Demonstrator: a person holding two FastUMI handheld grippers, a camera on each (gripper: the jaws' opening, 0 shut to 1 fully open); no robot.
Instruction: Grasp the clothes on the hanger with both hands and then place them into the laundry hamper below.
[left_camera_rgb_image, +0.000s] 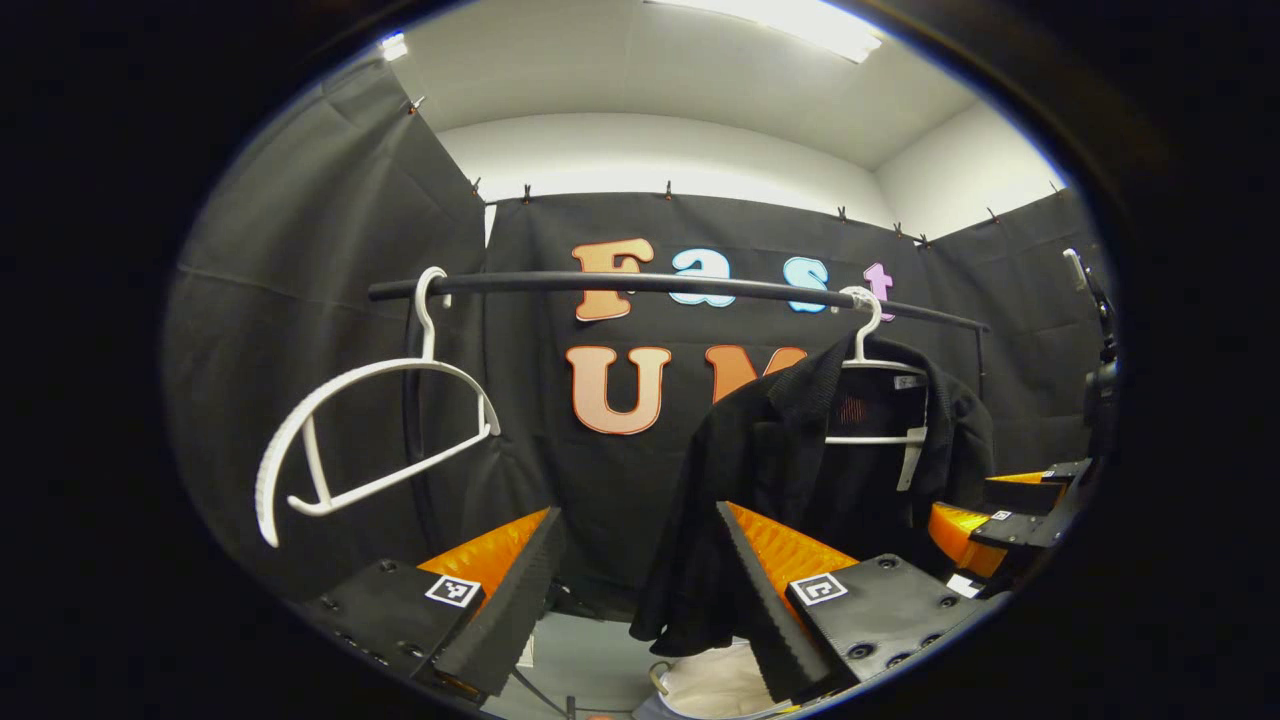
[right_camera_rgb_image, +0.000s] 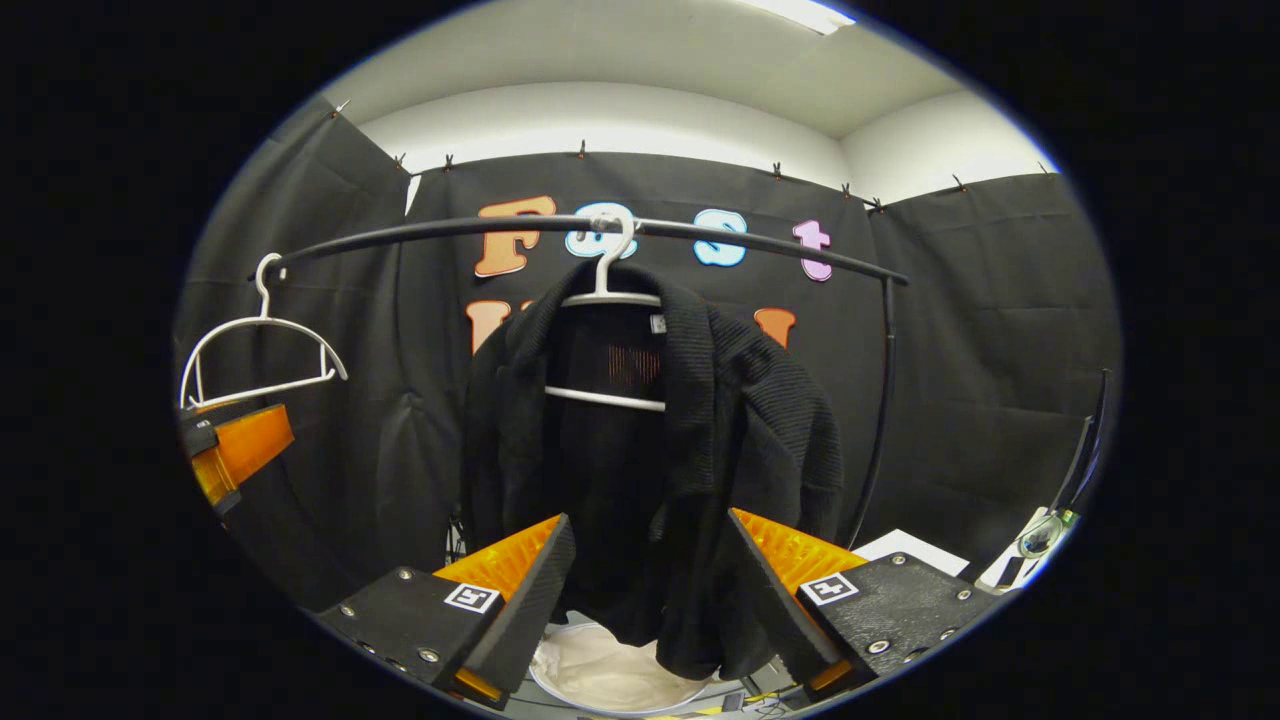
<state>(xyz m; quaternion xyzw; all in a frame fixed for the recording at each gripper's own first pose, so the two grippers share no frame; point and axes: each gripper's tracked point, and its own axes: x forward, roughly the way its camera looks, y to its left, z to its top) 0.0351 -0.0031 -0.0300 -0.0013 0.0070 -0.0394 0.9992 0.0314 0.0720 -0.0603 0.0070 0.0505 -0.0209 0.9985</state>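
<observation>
You are approaching the black jacket (right_camera_rgb_image: 650, 450), hanging on its white hanger (right_camera_rgb_image: 606, 300) from the rail (right_camera_rgb_image: 740, 240) above the laundry hamper (right_camera_rgb_image: 600, 680); left gripper (left_camera_rgb_image: 640, 590) and right gripper (right_camera_rgb_image: 650, 590) are both gaping wide, holding nothing; next, close 2 grips on the fabric

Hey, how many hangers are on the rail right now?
2. An empty hanger hangs near the rail's left end, tilted in the left gripper view. The other hanger sits mid-rail, carrying the black jacket. I can see no others.
</observation>
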